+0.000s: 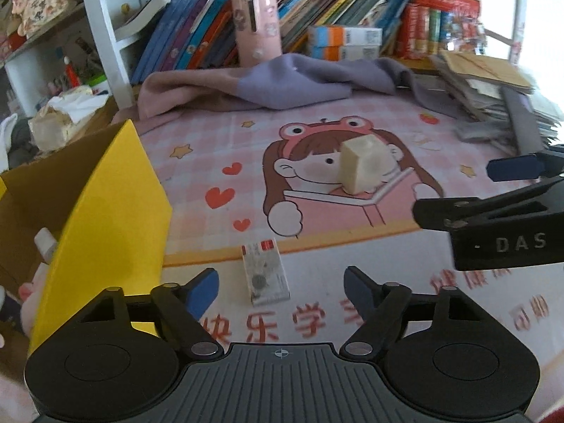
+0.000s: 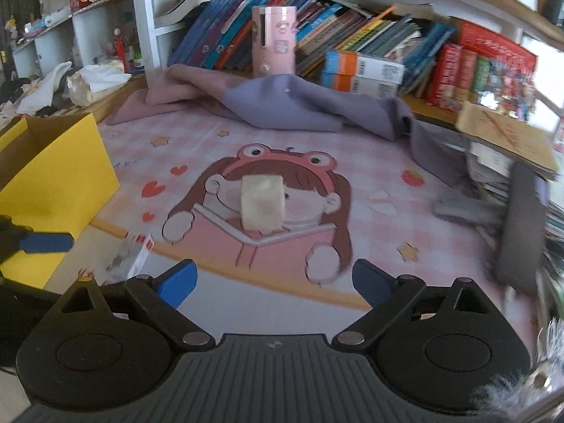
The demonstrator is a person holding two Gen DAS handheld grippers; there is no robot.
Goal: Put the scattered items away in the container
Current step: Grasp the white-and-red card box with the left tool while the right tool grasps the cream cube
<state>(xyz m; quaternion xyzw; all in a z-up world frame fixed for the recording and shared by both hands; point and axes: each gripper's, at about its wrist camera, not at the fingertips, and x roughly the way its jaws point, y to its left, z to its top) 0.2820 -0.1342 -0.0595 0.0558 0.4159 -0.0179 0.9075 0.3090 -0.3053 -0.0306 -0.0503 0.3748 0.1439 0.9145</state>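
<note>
Lengthwise, small packet (image 1: 266, 275) pointing toward bookshelf (image 1: 317, 10)

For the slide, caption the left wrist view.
Open left gripper hovers over a small flat packet on the cartoon desk mat, yellow cardboard box alongside.

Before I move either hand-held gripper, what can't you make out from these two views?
- Yellow box contents: left wrist view, its near wall hides all but a white item; cut off by the left edge.
- Small flat packet: print too small in the left wrist view; blurred in the right wrist view.
- Pale block: its back side faces away in both views.
- Stack of papers: right wrist view, motion-blurred near the right edge.
</note>
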